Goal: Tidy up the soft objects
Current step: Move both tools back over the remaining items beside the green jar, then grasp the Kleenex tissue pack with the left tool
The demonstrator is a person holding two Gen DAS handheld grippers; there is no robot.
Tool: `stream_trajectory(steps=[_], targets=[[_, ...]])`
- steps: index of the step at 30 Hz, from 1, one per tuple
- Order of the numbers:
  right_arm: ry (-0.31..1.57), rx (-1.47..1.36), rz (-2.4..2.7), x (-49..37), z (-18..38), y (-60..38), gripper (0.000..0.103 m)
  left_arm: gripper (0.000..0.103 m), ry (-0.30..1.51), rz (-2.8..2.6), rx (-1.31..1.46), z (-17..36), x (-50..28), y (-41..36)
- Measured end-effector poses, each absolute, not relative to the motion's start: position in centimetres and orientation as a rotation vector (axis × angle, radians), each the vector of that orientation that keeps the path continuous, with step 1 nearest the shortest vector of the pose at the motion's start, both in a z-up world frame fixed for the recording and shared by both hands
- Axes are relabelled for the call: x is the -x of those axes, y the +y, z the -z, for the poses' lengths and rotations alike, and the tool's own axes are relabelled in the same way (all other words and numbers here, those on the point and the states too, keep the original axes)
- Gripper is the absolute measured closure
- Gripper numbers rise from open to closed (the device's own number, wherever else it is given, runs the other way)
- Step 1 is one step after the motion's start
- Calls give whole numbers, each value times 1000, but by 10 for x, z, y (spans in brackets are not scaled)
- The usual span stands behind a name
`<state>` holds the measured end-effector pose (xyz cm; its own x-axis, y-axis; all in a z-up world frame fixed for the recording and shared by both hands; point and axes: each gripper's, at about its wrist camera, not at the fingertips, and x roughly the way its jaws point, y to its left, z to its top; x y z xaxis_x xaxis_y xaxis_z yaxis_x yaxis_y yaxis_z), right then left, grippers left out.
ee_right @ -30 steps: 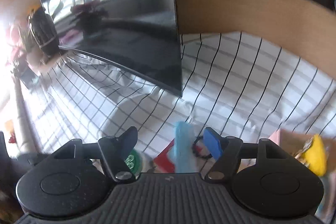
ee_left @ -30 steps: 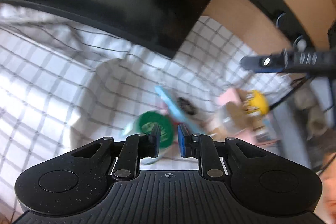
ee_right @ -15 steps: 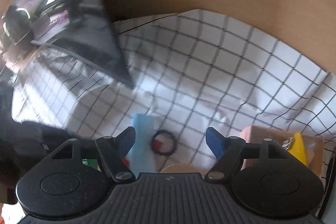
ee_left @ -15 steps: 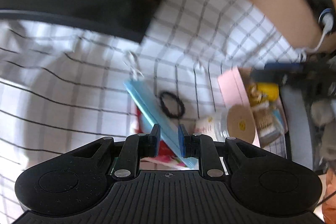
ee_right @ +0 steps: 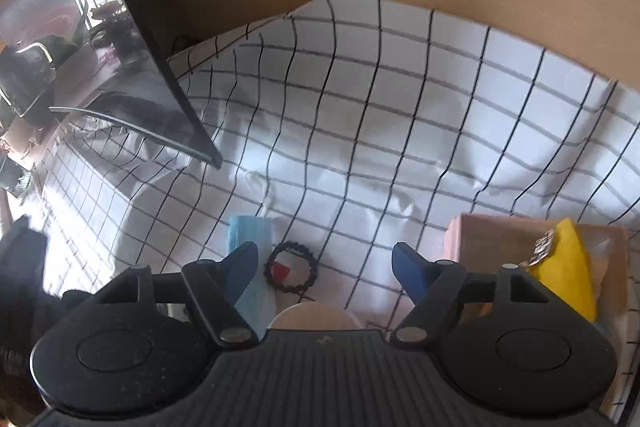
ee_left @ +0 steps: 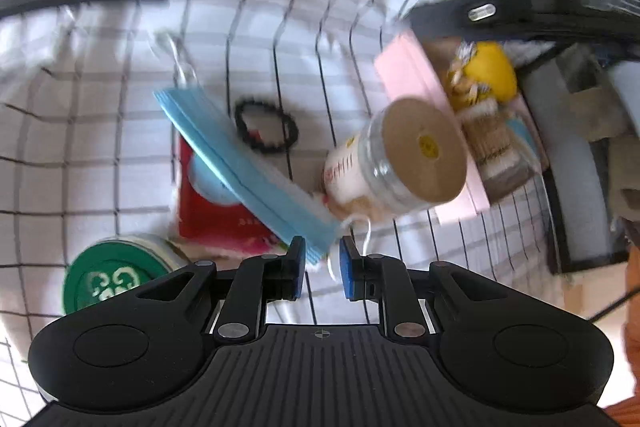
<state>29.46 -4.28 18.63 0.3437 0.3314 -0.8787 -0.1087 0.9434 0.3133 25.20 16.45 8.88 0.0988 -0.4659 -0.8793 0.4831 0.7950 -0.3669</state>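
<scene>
A folded light-blue face mask (ee_left: 240,163) lies on the checked cloth, partly over a red packet (ee_left: 216,211). A black hair tie (ee_left: 266,125) lies beside it. My left gripper (ee_left: 322,263) hovers at the mask's near end, jaws narrowly apart with the mask's edge and ear loop between them, not clamped. My right gripper (ee_right: 324,267) is wide open and empty above the hair tie (ee_right: 291,267) and mask (ee_right: 250,247). A pink box (ee_left: 424,99) holds a yellow soft toy (ee_left: 490,75); both show in the right wrist view (ee_right: 560,259).
A clear jar with a cork lid (ee_left: 420,153) lies on its side between the mask and the pink box. A green-lidded tin (ee_left: 108,279) sits at the near left. A black monitor (ee_right: 120,75) stands at the back left. A dark tray (ee_left: 580,179) is at the right.
Both grippers have swung right and down toward the mask, hair tie and pink box. The left jaws have opened slightly around the mask's end. The right gripper stays wide open.
</scene>
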Motion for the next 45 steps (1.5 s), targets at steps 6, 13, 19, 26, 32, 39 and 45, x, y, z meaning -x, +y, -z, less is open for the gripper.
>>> stream_trajectory(steps=[6,13,19,26,32,39,45], targets=[[1262,-122,-371,-305,-170,-1,29,83,1081,624,114,-79,-195,192],[1316,52,-467,-302,-151,51,52,84,1025,471,178,-52,-185,215],[1411,26,-454,-315,-126,81,54,87,1006,394,222,-45,-182,233],[1519,-147,-340,-342,-93,95,30,85,1000,377,264,-41,-168,240],[1549,-67,-306,-336,-77,96,37,85,1005,409,338,-40,-153,240],[1370,71,-315,-341,-125,72,84,85,1000,407,370,-40,-150,241],[1326,80,-403,-324,-146,70,80,85,1005,389,362,-41,-149,238]])
